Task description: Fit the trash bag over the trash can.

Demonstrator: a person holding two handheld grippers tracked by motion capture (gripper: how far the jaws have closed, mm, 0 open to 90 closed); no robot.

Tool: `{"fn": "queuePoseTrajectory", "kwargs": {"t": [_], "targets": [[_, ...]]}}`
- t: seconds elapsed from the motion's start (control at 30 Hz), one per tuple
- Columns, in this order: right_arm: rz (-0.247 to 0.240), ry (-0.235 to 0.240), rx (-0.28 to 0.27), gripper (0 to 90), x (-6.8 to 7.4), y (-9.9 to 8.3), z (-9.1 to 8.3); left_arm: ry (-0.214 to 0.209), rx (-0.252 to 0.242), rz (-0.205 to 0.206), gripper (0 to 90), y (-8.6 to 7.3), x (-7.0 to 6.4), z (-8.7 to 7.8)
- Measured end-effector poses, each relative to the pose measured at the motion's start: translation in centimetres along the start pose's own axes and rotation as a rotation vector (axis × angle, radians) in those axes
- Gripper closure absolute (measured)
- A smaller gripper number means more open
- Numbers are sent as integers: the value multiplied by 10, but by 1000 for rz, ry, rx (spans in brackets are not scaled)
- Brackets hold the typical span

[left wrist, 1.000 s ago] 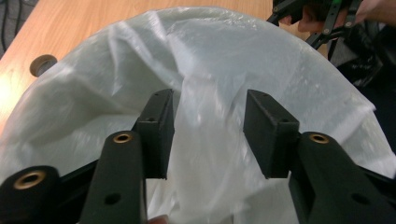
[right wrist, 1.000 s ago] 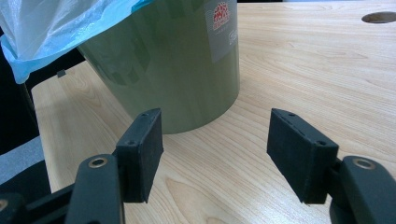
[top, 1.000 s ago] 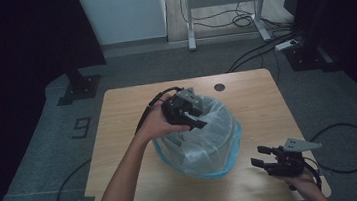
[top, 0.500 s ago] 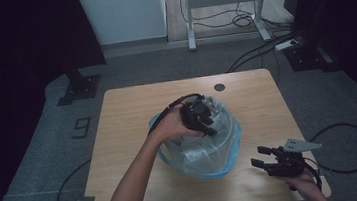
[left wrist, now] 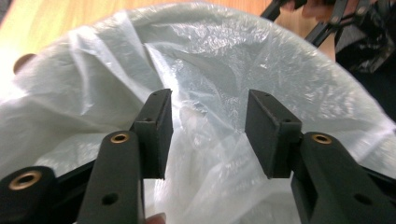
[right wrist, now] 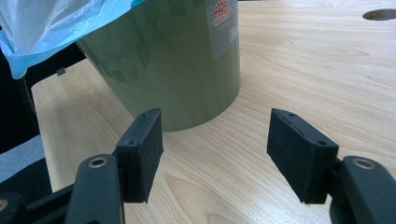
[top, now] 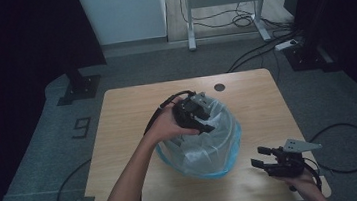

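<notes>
**Thin liner in a green bin**

The bin [right wrist: 177, 60] is a smooth, dark green, tapered cylinder standing mid-table [top: 118, 117], on pale wood grain. Its white label carries a red logo, with print too small to read. A crinkled, translucent bag [left wrist: 219, 70] with a blue edge lines it. The left gripper [top: 208, 121] hovers over the bag, jaws apart, empty. The right gripper [top: 262, 158] rests near the bin, jaws wide.
</notes>
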State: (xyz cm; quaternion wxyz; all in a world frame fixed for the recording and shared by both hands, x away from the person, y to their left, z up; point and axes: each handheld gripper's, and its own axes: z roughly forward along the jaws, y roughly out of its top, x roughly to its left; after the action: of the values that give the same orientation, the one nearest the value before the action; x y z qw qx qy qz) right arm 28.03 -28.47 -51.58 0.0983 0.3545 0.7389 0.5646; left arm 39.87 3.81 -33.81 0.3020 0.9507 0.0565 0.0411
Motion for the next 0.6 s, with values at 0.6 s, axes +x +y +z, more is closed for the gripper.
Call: {"fn": "queuePoseTrajectory", "kwargs": {"t": [0.6], "targets": [[-4, 9, 16, 353, 2, -1, 4, -54, 165, -4, 567, -20, -5, 17]]}}
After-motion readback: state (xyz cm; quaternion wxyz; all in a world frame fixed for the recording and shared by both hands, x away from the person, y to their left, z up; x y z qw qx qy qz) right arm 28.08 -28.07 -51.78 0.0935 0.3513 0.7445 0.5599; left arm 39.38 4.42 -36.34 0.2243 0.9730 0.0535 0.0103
